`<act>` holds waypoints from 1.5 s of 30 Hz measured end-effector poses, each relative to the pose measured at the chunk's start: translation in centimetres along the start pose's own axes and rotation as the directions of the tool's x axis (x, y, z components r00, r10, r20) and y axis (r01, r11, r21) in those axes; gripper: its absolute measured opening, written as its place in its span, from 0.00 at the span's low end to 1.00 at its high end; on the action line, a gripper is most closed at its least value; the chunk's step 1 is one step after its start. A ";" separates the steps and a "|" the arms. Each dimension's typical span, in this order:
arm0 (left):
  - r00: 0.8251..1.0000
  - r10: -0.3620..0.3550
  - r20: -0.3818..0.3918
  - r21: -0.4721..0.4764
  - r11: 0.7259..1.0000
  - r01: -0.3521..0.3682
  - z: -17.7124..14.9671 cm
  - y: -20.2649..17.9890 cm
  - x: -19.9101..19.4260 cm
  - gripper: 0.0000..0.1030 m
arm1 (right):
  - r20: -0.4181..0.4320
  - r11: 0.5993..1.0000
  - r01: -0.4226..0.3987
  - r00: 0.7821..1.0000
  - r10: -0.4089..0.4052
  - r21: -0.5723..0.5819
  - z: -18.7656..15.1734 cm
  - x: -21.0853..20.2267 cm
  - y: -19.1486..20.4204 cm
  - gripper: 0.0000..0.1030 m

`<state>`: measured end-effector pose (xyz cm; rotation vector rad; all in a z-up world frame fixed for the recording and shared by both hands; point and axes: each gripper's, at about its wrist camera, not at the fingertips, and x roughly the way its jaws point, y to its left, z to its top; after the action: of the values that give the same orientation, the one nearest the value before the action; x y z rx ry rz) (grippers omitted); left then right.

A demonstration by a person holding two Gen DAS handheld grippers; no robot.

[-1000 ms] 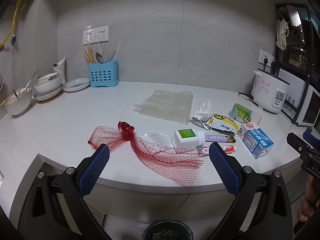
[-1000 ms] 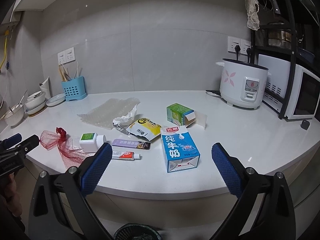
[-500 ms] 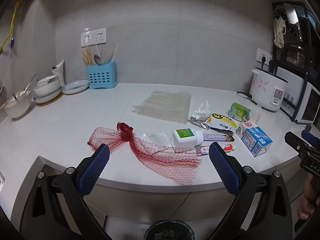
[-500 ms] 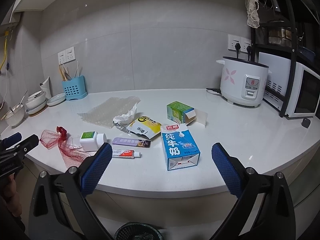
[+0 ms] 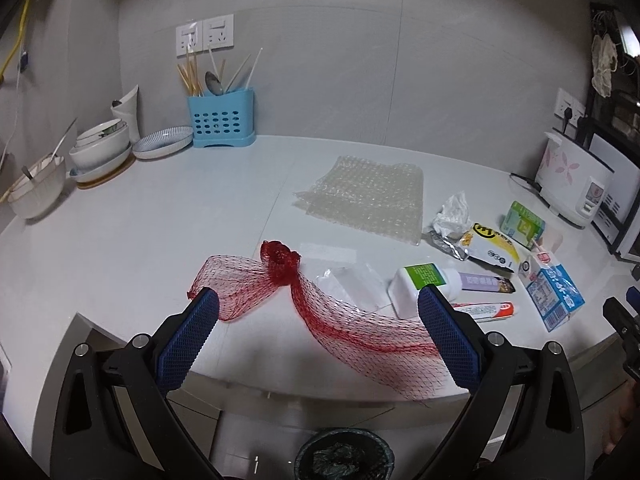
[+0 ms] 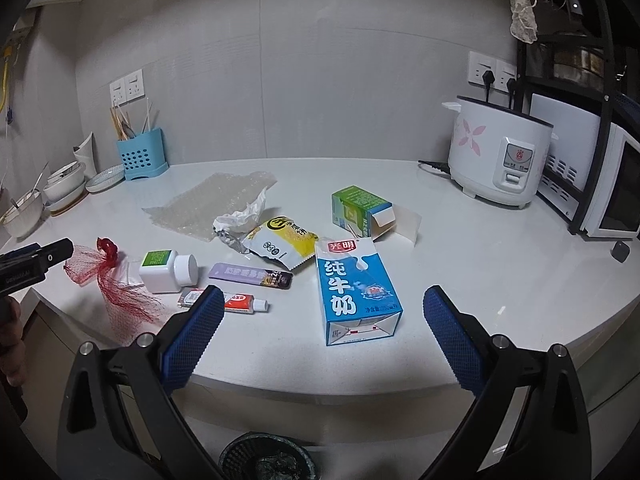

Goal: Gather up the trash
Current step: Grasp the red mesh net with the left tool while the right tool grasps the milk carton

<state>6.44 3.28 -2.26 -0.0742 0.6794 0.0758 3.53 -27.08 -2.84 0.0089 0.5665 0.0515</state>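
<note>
2 grippers, left [image 5: 318, 300] and right [image 6: 323, 300], hover at the counter edge [image 6: 280, 384], fingers spread wide, holding nothing. Below sits a bin [image 6: 267, 458], its contents dark and hard to make out. Nearest lie red netting [image 5: 340, 320] and a milk carton [image 6: 354, 292]; farther back, bubble wrap [image 5: 368, 200].
</note>
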 end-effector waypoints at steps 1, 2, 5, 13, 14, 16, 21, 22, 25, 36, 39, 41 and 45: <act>1.000 0.008 -0.015 -0.001 1.000 -0.008 0.2 0.1 0.8 0.94 | -0.014 1.000 0.000 1.000 0.000 -0.005 0.0 0.7 0.0 0.93; 1.000 0.014 -0.027 -0.003 1.000 -0.014 0.3 0.1 1.6 0.94 | -0.029 1.000 -0.003 1.000 0.002 -0.011 0.1 1.3 0.0 0.93; 0.998 0.031 -0.063 -0.012 0.999 -0.032 0.7 0.4 4.0 0.94 | -0.063 1.000 0.000 0.998 -0.002 -0.026 0.1 3.1 0.1 0.93; 0.989 0.082 -0.124 -0.028 0.996 -0.086 2.2 1.5 9.5 0.94 | -0.142 0.999 0.000 0.990 -0.006 -0.043 0.6 7.0 -0.3 0.93; 0.988 0.089 -0.128 -0.026 0.995 -0.093 2.3 1.6 10.0 0.94 | -0.149 0.999 0.001 0.989 -0.008 -0.044 0.7 7.3 -0.3 0.93; 0.985 0.097 -0.139 -0.025 0.994 -0.102 2.6 1.6 11.0 0.94 | -0.163 0.999 0.008 0.986 -0.015 -0.045 1.0 8.0 -0.5 0.93; 0.980 0.114 -0.161 -0.028 0.992 -0.120 3.2 2.0 13.1 0.94 | -0.211 0.998 0.035 0.976 -0.047 -0.060 1.7 9.7 -0.5 0.91; 0.980 0.116 -0.164 -0.027 0.992 -0.122 3.3 2.0 13.4 0.94 | -0.222 0.998 0.039 0.974 -0.051 -0.058 1.8 10.1 -0.6 0.91; 0.977 0.127 -0.169 -0.022 0.991 -0.132 3.5 2.3 14.1 0.92 | -0.255 0.997 0.049 0.965 -0.060 -0.051 2.1 11.1 -0.7 0.90; 0.963 0.136 -0.233 -0.022 0.989 -0.145 2.5 3.6 15.8 0.80 | -0.354 0.999 0.048 0.934 -0.054 -0.026 1.8 13.8 -1.0 0.83; 0.963 0.132 -0.233 -0.030 0.989 -0.143 2.4 3.9 15.9 0.74 | -0.364 0.998 0.052 0.930 -0.056 -0.022 1.6 14.2 -1.1 0.75; 0.963 0.131 -0.234 -0.030 0.989 -0.142 2.5 3.9 15.8 0.63 | -0.378 0.998 0.053 0.924 -0.055 -0.015 1.4 14.4 -1.2 0.69; 0.962 0.129 -0.240 -0.022 0.990 -0.138 2.6 3.6 15.5 0.42 | -0.387 0.999 0.052 0.921 -0.046 0.005 1.2 14.4 -1.6 0.61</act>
<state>19.80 7.78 -10.17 -0.0749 0.9234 0.2127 16.42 -27.93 -9.61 -0.0006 0.9633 -0.0009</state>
